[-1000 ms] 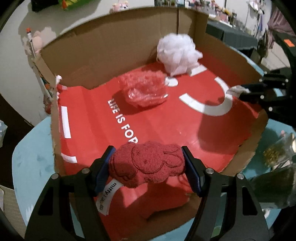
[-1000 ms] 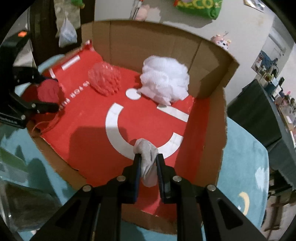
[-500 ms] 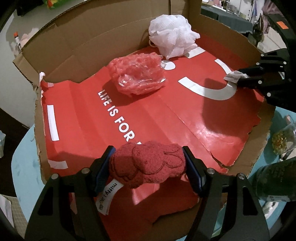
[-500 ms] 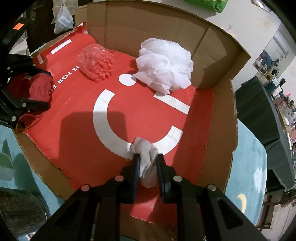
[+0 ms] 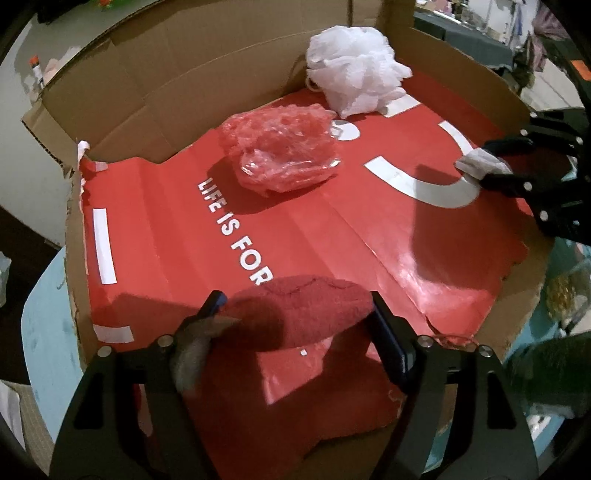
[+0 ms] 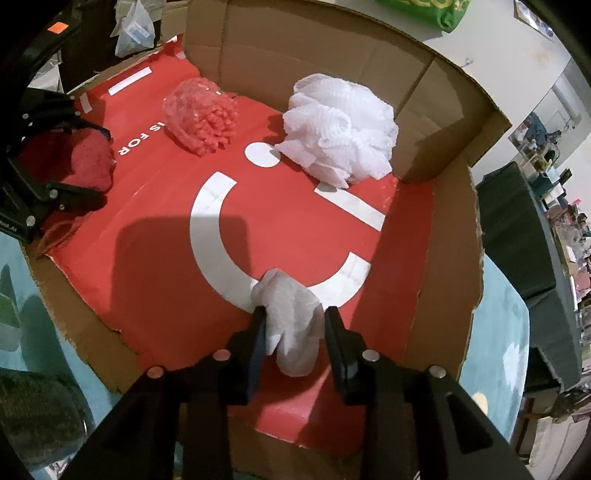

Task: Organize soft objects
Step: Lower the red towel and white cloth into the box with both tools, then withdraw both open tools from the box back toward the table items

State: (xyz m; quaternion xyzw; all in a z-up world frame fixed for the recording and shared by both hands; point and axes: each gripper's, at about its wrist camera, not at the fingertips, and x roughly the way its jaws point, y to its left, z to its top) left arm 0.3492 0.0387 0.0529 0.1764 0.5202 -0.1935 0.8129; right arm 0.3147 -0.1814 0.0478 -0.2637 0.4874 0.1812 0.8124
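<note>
Two soft items already sit in the cardboard box (image 6: 436,236): white bath pouf (image 6: 341,127) in the far corner, pink wrapped bundle (image 6: 201,114) along the far wall. Left hand-held gripper (image 5: 295,314) clamped on red plush towel (image 5: 299,314) over near edge. Right hand-held gripper (image 6: 293,326): fingers look slightly apart around the white cloth (image 6: 291,317), grip unclear. Both left to set down.

A lived-in home interior is indicated. An opened cardboard box (image 6: 436,110) is seen on a teal tabletop (image 6: 495,332); a cluttered dark side table (image 6: 517,229) appears at right, and a green plush item (image 6: 439,11) against the white wall at top.
</note>
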